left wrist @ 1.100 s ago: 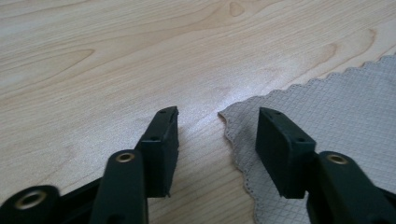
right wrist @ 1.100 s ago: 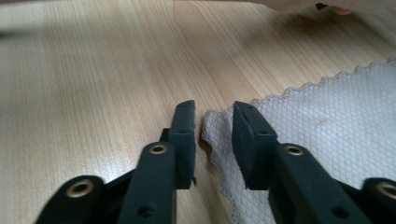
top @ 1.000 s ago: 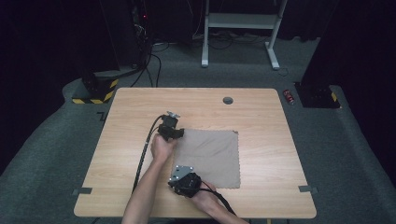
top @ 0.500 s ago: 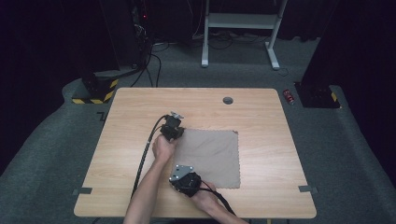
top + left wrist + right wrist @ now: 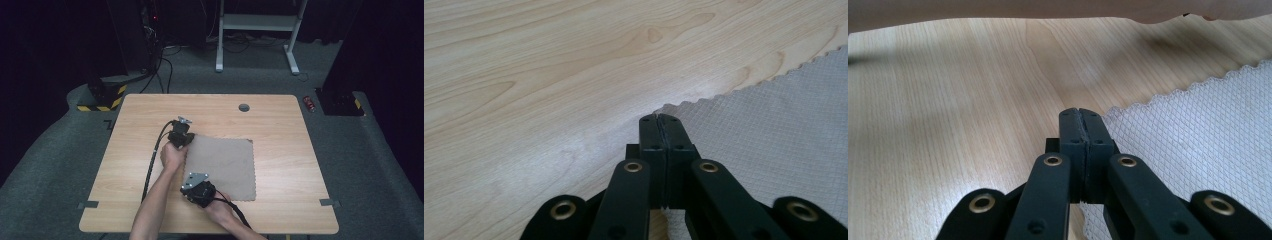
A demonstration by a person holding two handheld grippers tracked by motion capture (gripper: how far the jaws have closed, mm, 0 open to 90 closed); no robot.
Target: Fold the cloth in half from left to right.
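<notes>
A grey-brown cloth [image 5: 225, 165] with zigzag edges lies flat on the wooden table [image 5: 280, 120]. My left gripper [image 5: 186, 140] sits at its far left corner. In the left gripper view the left gripper [image 5: 658, 117] has its jaws pressed together on that corner of the cloth [image 5: 774, 140]. My right gripper [image 5: 187, 193] is at the near left corner. The right gripper view shows the right gripper [image 5: 1080, 112] shut too, with the edge of the cloth [image 5: 1198, 130] running in under its tips. A forearm [image 5: 1048, 7] crosses the top of that view.
A round dark grommet hole [image 5: 244, 107] is set near the table's far edge. Bare wood surrounds the cloth on all sides. A cable [image 5: 150, 165] trails from the left gripper toward the near edge. A red can [image 5: 310, 103] lies on the floor beyond the right corner.
</notes>
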